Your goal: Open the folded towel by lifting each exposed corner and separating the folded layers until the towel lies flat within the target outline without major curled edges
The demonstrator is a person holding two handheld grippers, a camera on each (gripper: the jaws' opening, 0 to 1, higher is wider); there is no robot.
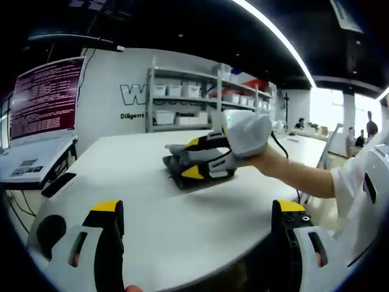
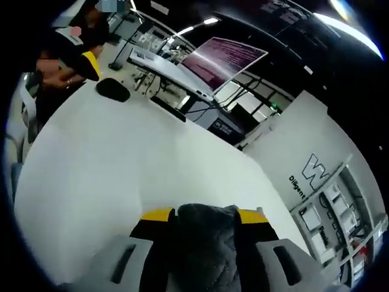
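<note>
Towel (image 1: 197,170), dark grey and folded, lies on the white counter (image 1: 152,213), out toward the counter's middle as my left view has it. My right tool (image 1: 200,163) is down on the towel, its yellow-tipped jaws lying along the top of the fold, and my white-gloved hand (image 1: 248,135) holds it from the far side of the towel. In the right gripper view the towel (image 2: 206,243) fills the gap between the two jaws, quilted cloth pressed against both yellow tips, so my right tool (image 2: 205,216) is pinching the towel.

My left tool (image 1: 197,210) hangs on the near side of the towel, well apart from it, jaws spread wide with bare counter between them.

Beyond the towel, past the counter's far edge, stands a shelf rack (image 1: 200,97) with white bins against the wall. Off the counter's left end from the towel a large screen (image 1: 45,97) shows lines of text above a desk. In the right gripper view a black mouse-like object (image 2: 113,89) rests on the counter (image 2: 121,164) far from the towel.
</note>
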